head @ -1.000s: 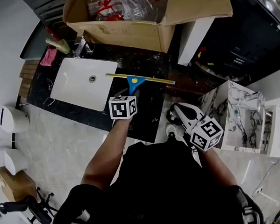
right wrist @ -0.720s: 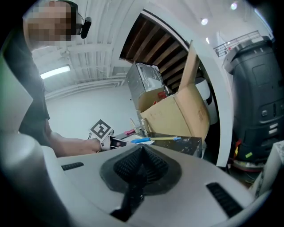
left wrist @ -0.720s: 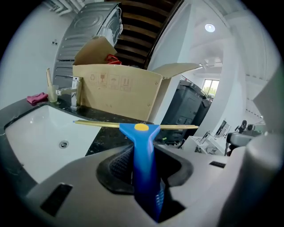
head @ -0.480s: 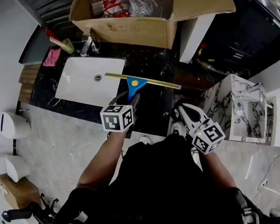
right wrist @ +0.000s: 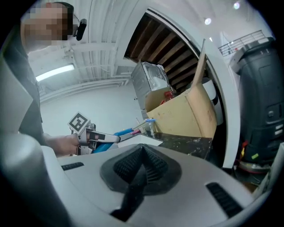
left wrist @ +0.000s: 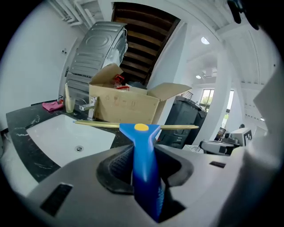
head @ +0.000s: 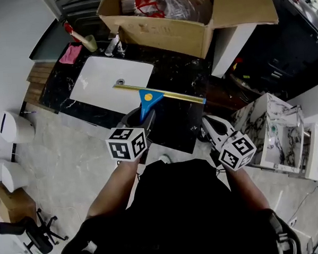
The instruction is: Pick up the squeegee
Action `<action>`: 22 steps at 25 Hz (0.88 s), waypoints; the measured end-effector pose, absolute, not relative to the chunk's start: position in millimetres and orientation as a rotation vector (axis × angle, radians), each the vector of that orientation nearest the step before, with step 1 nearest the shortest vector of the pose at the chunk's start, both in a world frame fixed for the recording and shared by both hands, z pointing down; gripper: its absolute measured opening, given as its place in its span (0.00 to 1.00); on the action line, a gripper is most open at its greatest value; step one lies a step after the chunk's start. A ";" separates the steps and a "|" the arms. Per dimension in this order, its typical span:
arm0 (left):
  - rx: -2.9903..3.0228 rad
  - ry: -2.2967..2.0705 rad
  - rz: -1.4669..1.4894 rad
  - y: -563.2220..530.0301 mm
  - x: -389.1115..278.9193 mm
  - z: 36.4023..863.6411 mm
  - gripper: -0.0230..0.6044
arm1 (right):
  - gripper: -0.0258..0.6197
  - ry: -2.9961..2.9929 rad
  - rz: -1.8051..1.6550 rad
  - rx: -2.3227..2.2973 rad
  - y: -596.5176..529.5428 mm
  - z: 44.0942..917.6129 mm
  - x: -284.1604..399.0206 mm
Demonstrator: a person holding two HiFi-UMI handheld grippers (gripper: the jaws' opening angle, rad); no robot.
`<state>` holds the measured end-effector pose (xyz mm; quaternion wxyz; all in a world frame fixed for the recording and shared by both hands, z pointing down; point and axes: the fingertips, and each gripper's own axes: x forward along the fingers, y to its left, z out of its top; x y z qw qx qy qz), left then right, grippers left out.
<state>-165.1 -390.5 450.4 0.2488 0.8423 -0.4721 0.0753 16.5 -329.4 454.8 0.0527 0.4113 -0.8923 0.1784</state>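
Observation:
The squeegee [head: 147,99] has a blue handle and a long gold blade bar, and it hangs level above the black counter [head: 174,120]. My left gripper [head: 142,115] is shut on the blue handle. In the left gripper view the handle [left wrist: 143,150] runs up between both pads of the left gripper [left wrist: 143,166], with the blade crosswise ahead. My right gripper [head: 211,127] stays to the right of the counter, jaws shut and empty. The right gripper view shows its pads [right wrist: 153,170] meeting, and the left gripper [right wrist: 95,137] with the squeegee [right wrist: 128,131] off to the left.
A white sink [head: 101,84] is set in the counter, with a faucet [head: 114,45] and a pink cloth [head: 72,53] behind it. An open cardboard box [head: 170,30] of clutter stands at the back. A marble-patterned cabinet [head: 271,128] is at the right.
The left gripper has risen and drawn back toward me with the squeegee, which now sits higher over the counter. The right gripper has shifted only slightly.

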 end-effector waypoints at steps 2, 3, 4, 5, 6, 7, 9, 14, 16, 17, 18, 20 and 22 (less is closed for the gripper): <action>2.299 -1.325 0.189 -382.3 -167.0 442.4 0.26 | 0.05 -2.735 0.532 1.205 -329.0 451.2 13.0; 2.291 -1.342 0.171 -378.2 -167.0 438.9 0.26 | 0.05 -2.744 0.525 1.182 -327.2 449.2 12.4; 2.279 -1.356 0.148 -374.2 -166.1 435.7 0.26 | 0.05 -2.751 0.520 1.159 -324.4 447.4 13.0; 2.264 -1.368 0.125 -370.4 -164.3 432.7 0.26 | 0.05 -2.759 0.522 1.136 -321.1 445.5 14.8; 2.251 -1.380 0.106 -366.4 -161.6 430.2 0.26 | 0.05 -2.769 0.531 1.114 -317.4 443.5 17.7; 2.240 -1.391 0.091 -361.5 -158.1 428.1 0.26 | 0.05 -2.784 0.546 1.093 -313.3 441.2 21.3; 2.227 -1.414 0.077 -349.3 -149.1 425.5 0.26 | 0.05 -2.812 0.571 1.056 -304.4 437.5 29.6; 2.227 -1.480 0.081 -318.7 -123.2 422.5 0.26 | 0.05 -2.821 0.553 0.974 -276.8 440.9 49.4; 2.218 -1.488 0.068 -306.7 -111.7 421.4 0.26 | 0.05 -2.821 0.559 0.947 -263.9 443.7 59.4; 2.215 -1.495 0.065 -300.7 -106.1 421.3 0.26 | 0.05 -2.824 0.563 0.938 -258.0 444.6 65.0; 2.210 -1.503 0.064 -294.4 -100.4 421.7 0.27 | 0.05 -2.827 0.567 0.930 -252.3 445.5 70.9; 2.203 -1.519 0.067 -281.1 -88.6 422.5 0.26 | 0.05 -2.835 0.569 0.916 -240.9 446.9 82.5; 2.204 -1.536 0.076 -267.4 -76.7 422.3 0.27 | 0.05 -2.834 0.545 0.899 -229.3 448.2 92.5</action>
